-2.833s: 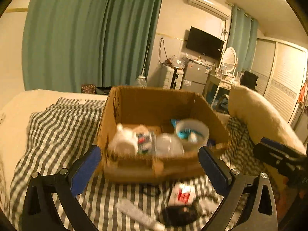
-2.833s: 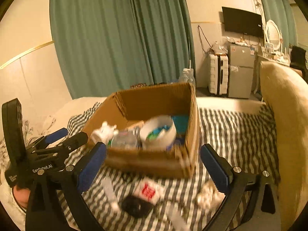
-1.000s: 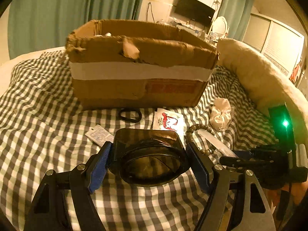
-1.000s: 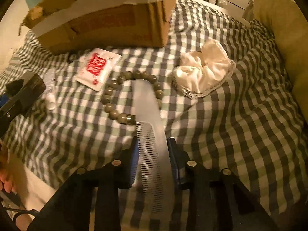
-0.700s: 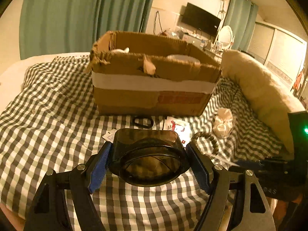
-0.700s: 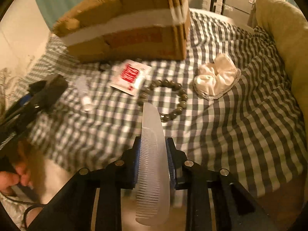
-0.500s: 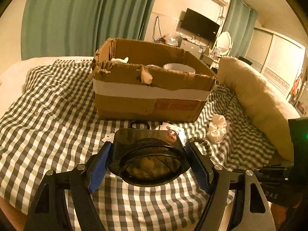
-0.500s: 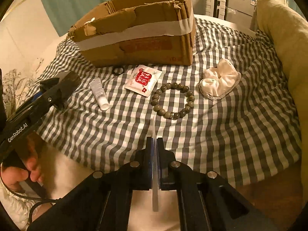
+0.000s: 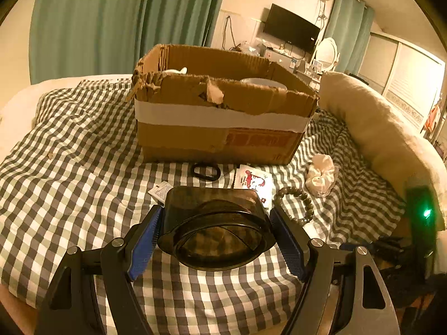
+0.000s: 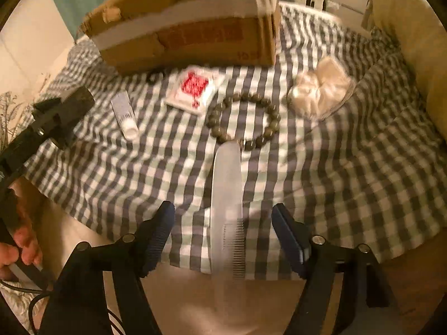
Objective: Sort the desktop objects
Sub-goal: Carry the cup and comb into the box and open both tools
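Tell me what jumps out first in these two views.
The dark smoky plastic container clamped in the left tongs fills the front of the left view, with the torn cardboard box behind it on the checked cloth. In the right view, a pale comb lies between the right tongs, whose jaws have just been opening, just short of the bead bracelet.

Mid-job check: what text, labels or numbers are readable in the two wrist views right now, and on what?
None can be read.
White sachet: red printed design, too small; blurred in the right wrist view.
Cardboard box: reddish printed label, characters too blurred.
Small tube: faint print, unreadable.
Right-hand device: a green light, no text.
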